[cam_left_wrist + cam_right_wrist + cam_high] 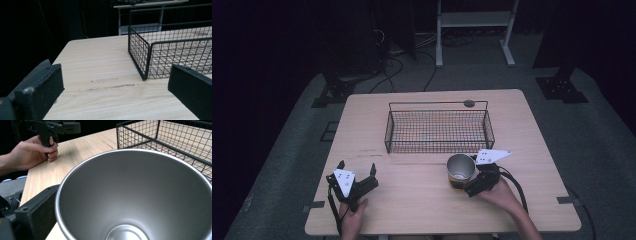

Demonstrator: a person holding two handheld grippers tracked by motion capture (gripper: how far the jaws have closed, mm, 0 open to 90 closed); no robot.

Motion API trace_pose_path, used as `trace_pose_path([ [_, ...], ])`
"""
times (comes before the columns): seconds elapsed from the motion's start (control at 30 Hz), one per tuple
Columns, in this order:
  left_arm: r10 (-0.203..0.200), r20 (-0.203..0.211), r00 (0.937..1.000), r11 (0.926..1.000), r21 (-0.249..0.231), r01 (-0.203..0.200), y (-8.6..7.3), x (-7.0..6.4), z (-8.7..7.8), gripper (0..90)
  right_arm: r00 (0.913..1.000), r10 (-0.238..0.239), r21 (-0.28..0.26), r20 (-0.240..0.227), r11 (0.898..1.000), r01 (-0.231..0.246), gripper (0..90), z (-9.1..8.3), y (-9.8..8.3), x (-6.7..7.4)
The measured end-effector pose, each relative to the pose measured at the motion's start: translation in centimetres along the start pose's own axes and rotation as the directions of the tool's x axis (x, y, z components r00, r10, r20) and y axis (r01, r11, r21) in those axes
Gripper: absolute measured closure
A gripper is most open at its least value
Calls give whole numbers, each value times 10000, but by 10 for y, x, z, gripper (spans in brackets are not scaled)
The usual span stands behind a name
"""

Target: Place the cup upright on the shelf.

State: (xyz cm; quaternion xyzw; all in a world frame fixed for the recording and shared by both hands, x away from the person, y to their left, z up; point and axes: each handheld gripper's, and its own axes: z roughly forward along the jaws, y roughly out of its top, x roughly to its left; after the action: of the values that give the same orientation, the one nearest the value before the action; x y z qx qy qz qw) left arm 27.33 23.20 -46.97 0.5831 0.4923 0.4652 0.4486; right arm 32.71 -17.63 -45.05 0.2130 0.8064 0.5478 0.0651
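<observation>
Spanning the scene, the pale wooden table (pixel 422 200) carries a black wire basket (pixel 438 131) at 12 o'clock. Just below it at 4 o'clock stands the round steel cup (pixel 460 169), clamped by the right gripper (pixel 472 179). Left gripper (pixel 357 174), 8 o'clock, jaws apart, empty.

Left gripper (pixel 357 172), held upright in the left hand (pixel 353 212) at the near left of the table, jaws spread wide with nothing between them. Right gripper (pixel 469 177), held in the right hand (pixel 502 194) at the near right, points left and away, jaws closed on the cup (pixel 460 169). Both forearms enter from the near edge.
</observation>
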Motion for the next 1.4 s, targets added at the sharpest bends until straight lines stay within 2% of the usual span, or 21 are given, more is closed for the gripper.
trace_pose_path([
  [0.1, 0, -3, 10000, 10000, -2, 0, 0, 0, 0, 0, 10000, 16, 26, 83, 10000, -16, 0, -1, 0, 0],
  [0.13, 0, 6, 10000, 10000, -3, 0, 0, 0, 0, 0, 9999, 0, 43, 106, 10000, -1, 71, -2, 1, -1],
  [0.17, 0, 6, 10000, 10000, -3, 0, 0, 0, 0, 0, 9999, -18, 54, 151, 10000, 17, 99, -2, 1, -1],
  [0.83, -15, 12, 10000, 10000, -18, 15, 0, 0, 0, 0, 9997, -228, 102, 23, 9997, 228, 118, -6, 5, -1],
  [1.4, -24, 14, 10000, 10000, -23, 24, 0, 0, 0, 0, 9999, 19, -258, -138, 9997, -23, 119, -18, 19, -6],
])
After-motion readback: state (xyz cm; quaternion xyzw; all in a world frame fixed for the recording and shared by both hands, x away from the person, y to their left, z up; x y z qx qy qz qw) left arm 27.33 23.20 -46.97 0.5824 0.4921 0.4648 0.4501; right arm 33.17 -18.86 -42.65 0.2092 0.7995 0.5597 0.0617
